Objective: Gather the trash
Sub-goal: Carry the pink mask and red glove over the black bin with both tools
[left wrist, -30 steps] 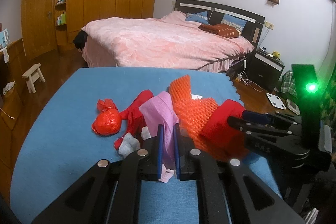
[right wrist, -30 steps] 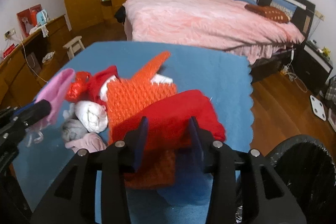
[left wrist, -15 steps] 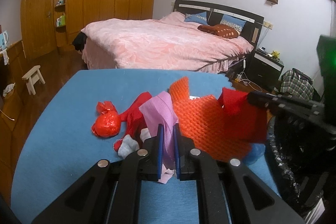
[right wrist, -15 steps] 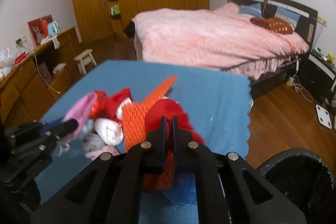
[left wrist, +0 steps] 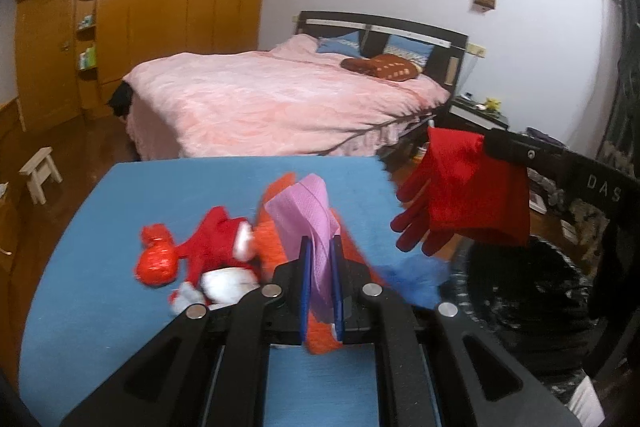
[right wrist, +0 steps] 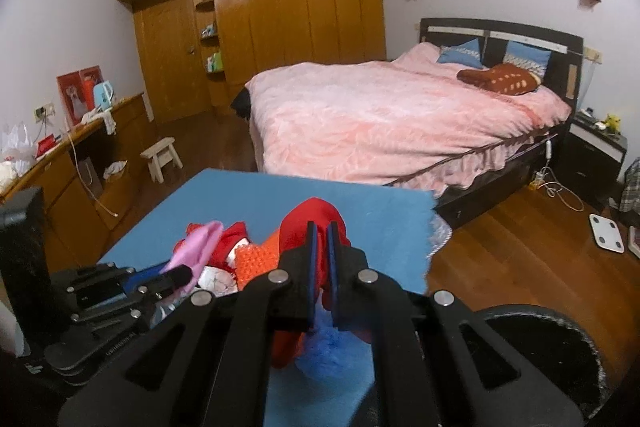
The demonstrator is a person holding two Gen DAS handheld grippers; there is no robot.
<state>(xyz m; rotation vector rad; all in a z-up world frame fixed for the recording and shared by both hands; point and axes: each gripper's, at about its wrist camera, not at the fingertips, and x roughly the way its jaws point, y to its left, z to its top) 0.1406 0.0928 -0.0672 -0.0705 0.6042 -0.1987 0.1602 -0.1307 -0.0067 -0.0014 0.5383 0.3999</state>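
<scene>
My left gripper point(left wrist: 320, 247) is shut on a pink cloth point(left wrist: 306, 211) and holds it just above the pile on the blue table point(left wrist: 100, 291). My right gripper point(right wrist: 321, 231) is shut on a red glove point(right wrist: 310, 219). In the left wrist view the red glove point(left wrist: 472, 199) hangs in the air off the table's right edge, above the black bin point(left wrist: 524, 295). An orange knit piece point(left wrist: 266, 247), a red plastic bag point(left wrist: 157, 265), a red garment point(left wrist: 212, 239) and white wads point(left wrist: 228, 281) lie on the table.
The black bin point(right wrist: 532, 355) stands at the table's right front corner. A pink bed point(left wrist: 280, 103) is behind the table. A small white stool point(left wrist: 40, 173) stands on the wooden floor at the left. A blue crumpled piece point(left wrist: 416, 277) lies at the table's right edge.
My right gripper shut on the red glove, lifted it off the pile and carried it right, over the bin. My left gripper kept hold of the pink cloth and rose a little.
</scene>
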